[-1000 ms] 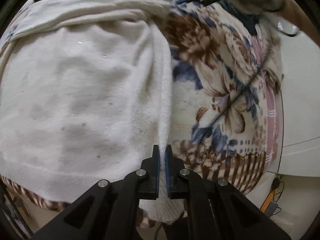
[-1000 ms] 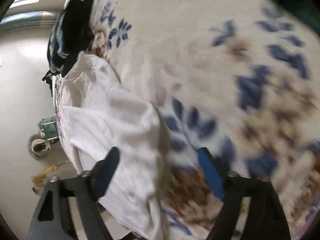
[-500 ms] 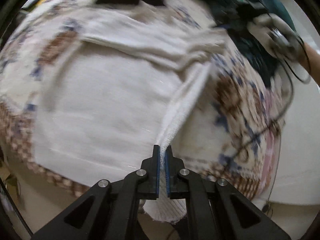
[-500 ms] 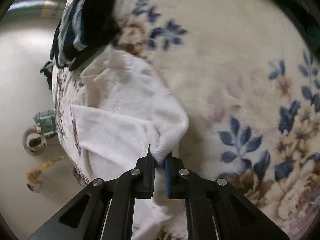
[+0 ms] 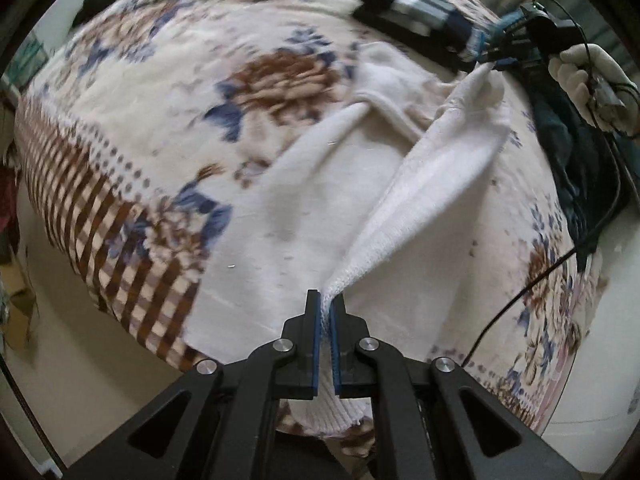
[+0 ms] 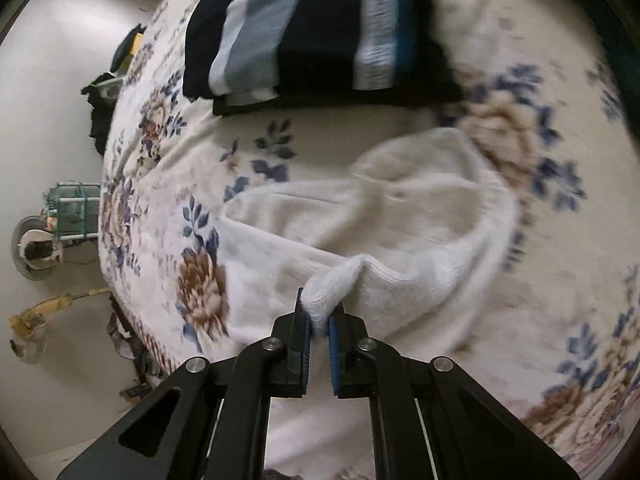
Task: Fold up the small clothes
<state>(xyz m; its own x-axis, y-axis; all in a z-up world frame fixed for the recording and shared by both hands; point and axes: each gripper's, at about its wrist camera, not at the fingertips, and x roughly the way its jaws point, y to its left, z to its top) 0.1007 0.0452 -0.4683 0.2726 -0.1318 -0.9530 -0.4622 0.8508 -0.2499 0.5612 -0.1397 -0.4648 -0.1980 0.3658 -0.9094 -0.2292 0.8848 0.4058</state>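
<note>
A white knit garment (image 5: 304, 216) lies on a floral blanket (image 5: 160, 92). My left gripper (image 5: 327, 312) is shut on the garment's ribbed hem and lifts its edge off the blanket. My right gripper (image 6: 319, 320) is shut on the garment (image 6: 400, 240) at a folded corner; it shows in the left wrist view (image 5: 500, 62) at the far end of the raised edge. The edge runs taut between the two grippers, held over the rest of the garment.
A folded dark striped garment (image 6: 312, 28) lies on the blanket (image 6: 160, 152) beyond the white one, also in the left wrist view (image 5: 416, 4). A dark teal cloth (image 5: 568, 148) and a black cable (image 5: 532, 276) lie at the right. The bed edge drops to the floor (image 6: 52, 128).
My right gripper closed on the garment's corner. Both grippers have lifted the side edge and carried it across over the garment.
</note>
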